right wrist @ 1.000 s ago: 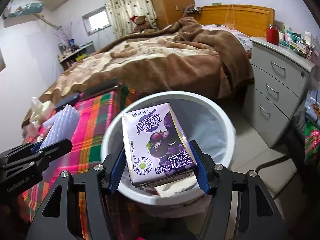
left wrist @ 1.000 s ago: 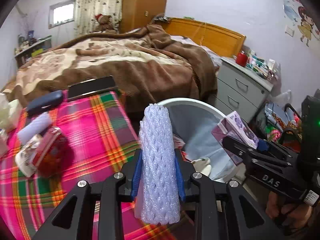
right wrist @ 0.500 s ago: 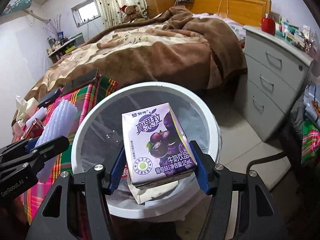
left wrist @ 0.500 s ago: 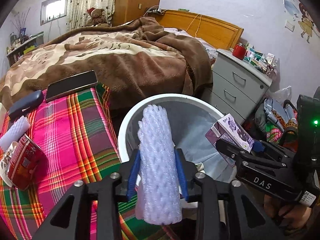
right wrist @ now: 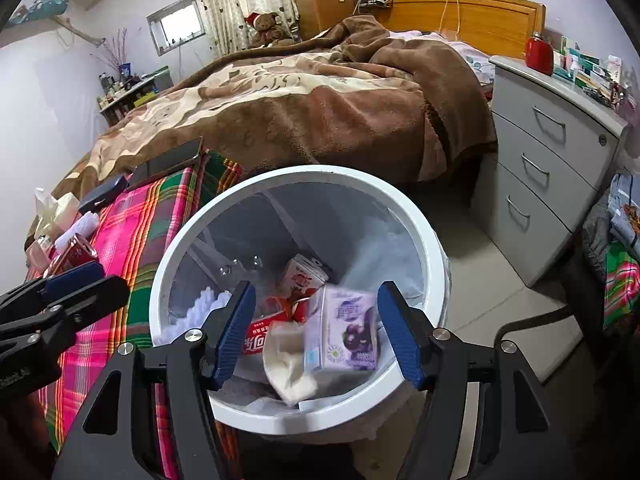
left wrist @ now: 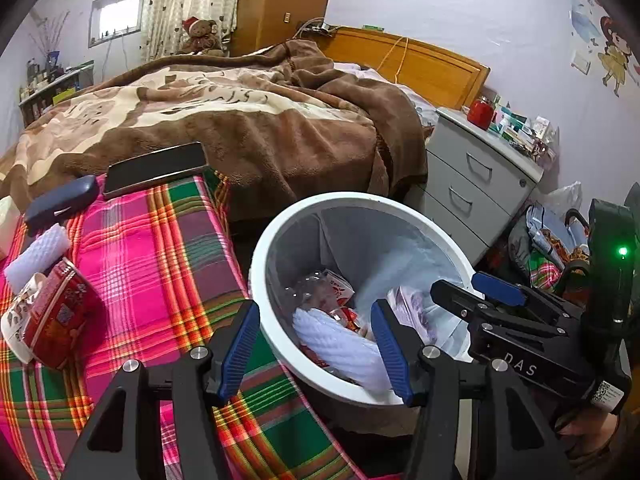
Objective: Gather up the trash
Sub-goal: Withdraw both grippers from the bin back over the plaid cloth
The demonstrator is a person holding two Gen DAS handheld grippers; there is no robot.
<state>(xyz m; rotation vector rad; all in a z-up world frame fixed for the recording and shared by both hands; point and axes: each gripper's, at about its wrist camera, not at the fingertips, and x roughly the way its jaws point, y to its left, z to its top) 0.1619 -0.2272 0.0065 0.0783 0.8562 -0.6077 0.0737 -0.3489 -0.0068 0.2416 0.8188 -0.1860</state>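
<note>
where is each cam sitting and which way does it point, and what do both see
Left wrist: on the left gripper, angled down over the white trash bin beside the plaid cloth; its own open fingers and the right gripper show.
Right wrist: on the right gripper, angled down into the bin; its open fingers and the left gripper's tip show.
Shared: bin, foam net, bed.

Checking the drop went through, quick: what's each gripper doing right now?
Left gripper: open, empty, just opened above the white round bin.
Right gripper: open, holding nothing.
</note>
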